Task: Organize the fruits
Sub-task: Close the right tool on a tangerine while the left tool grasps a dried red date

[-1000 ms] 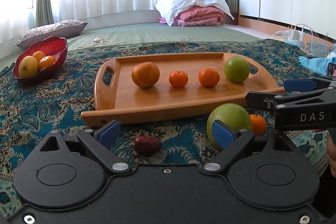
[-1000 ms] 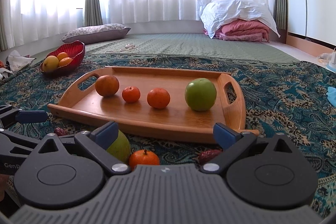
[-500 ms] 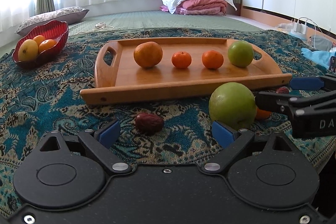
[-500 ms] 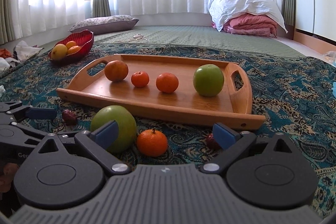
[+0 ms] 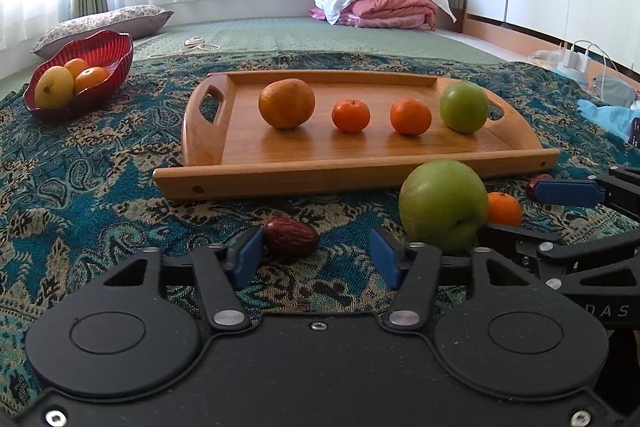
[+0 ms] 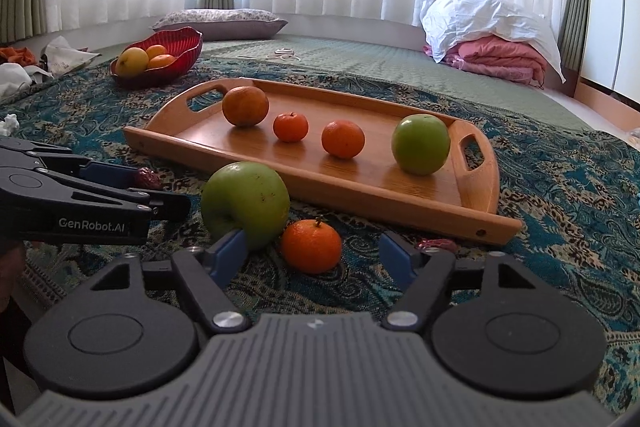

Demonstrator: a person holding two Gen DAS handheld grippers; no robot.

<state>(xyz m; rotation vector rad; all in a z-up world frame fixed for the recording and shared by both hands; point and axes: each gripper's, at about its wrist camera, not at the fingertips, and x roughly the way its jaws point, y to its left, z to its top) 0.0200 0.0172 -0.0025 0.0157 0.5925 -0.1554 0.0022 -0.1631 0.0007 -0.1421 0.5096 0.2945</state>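
Wooden tray (image 5: 224, 151) is sitting at 12 o'clock, carrying four fruits in a row. Green apple (image 6: 245, 203) is lying on the rug (image 5: 80, 187) by the small mandarin (image 6: 311, 246). Left gripper (image 5: 316, 258) and right gripper (image 6: 310, 255) have just been closing, fingers apart, touching nothing; date (image 5: 291, 237) at 12 o'clock between the left ones.

On the side of the left gripper (image 6: 160, 195), seen in the right wrist view to the left of the right gripper's own fingers, white lettering reads "GenRobot.AI". On the body of the right gripper (image 5: 560, 211), seen in the left wrist view to the right of the left gripper's fingers, pale letters read "DAS", with whatever comes before them hidden. No other writing can be read on anything ahead of the fingers.
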